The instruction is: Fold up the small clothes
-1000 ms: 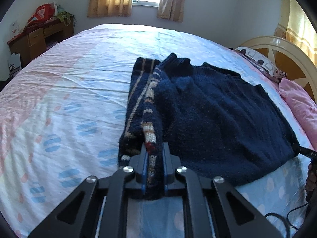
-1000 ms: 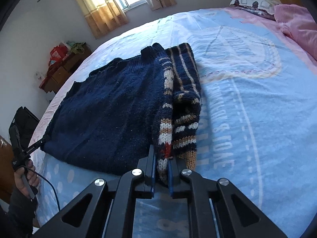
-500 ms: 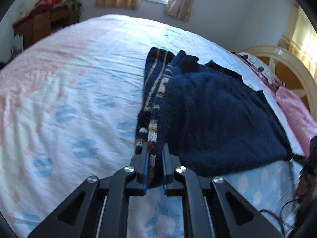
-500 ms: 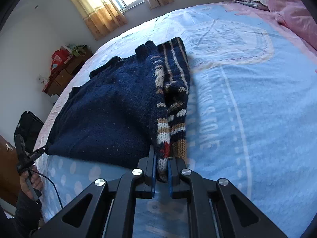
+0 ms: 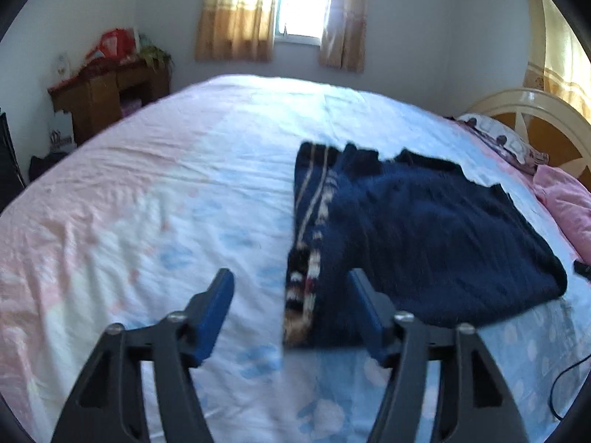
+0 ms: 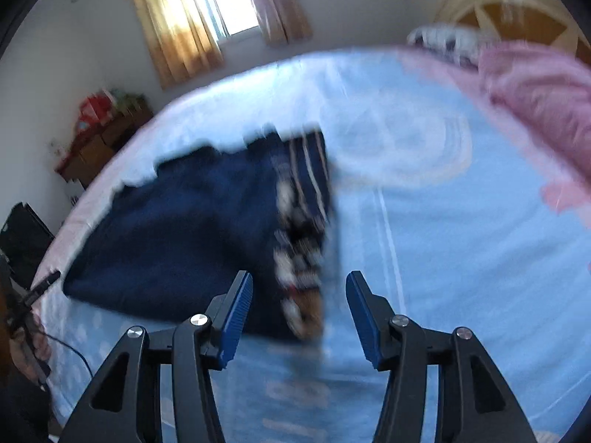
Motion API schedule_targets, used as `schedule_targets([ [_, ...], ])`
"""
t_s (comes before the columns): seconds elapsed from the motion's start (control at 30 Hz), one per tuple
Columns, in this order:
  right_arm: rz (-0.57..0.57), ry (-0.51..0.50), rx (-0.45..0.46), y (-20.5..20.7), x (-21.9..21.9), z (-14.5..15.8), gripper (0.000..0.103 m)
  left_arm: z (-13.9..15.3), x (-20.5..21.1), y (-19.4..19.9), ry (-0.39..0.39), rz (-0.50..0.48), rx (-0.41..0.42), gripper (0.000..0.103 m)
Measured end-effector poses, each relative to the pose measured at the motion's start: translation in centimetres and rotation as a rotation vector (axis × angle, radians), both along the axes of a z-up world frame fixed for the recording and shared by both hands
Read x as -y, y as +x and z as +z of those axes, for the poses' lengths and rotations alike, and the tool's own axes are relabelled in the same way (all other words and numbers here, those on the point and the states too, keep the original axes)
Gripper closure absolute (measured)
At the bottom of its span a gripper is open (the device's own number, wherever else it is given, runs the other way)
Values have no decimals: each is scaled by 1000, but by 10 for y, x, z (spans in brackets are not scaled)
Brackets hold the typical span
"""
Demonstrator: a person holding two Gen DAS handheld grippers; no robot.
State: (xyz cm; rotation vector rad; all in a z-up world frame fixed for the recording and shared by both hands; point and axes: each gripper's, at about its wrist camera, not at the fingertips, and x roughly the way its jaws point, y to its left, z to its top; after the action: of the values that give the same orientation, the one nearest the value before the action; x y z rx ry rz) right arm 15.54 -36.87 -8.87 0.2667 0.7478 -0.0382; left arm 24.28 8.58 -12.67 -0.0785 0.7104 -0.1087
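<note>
Blue fingers [image 5: 216,310] wide apart above sweater [image 5: 424,243].

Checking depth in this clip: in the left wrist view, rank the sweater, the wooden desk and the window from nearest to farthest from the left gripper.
1. Sweater: lies on the bed, its striped edge between the fingers of the open left gripper.
2. Wooden desk: far left, beyond the bed.
3. Window: on the back wall, top centre.

The left tool [image 5: 291,295] gapes wide above the folded navy sweater [image 5: 406,243].
</note>
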Motion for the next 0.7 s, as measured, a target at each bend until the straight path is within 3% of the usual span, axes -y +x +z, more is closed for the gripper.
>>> schedule_targets([
  [0.1, 78, 13, 40, 12, -25, 14, 49, -7, 10, 16, 4, -18, -37, 36],
  [0.23, 184, -10, -15, 47, -60, -1, 49, -32, 23, 38, 101, 6, -143, 33],
  [0.4, -12, 40, -193, 75, -19, -53, 51, -39, 12, 36, 67, 16, -140, 24],
  [0.5, 21, 136, -140, 65, 0, -57, 54, -42, 2, 32, 8, 16, -133, 22],
  [0.6, 11, 84, -143, 62, -8, -45, 53, -42, 4, 27, 2, 5, -122, 18],
  [0.7, 78, 66, -42, 74, -28, -15, 53, -42, 7, 24, 0, 3, -106, 15],
])
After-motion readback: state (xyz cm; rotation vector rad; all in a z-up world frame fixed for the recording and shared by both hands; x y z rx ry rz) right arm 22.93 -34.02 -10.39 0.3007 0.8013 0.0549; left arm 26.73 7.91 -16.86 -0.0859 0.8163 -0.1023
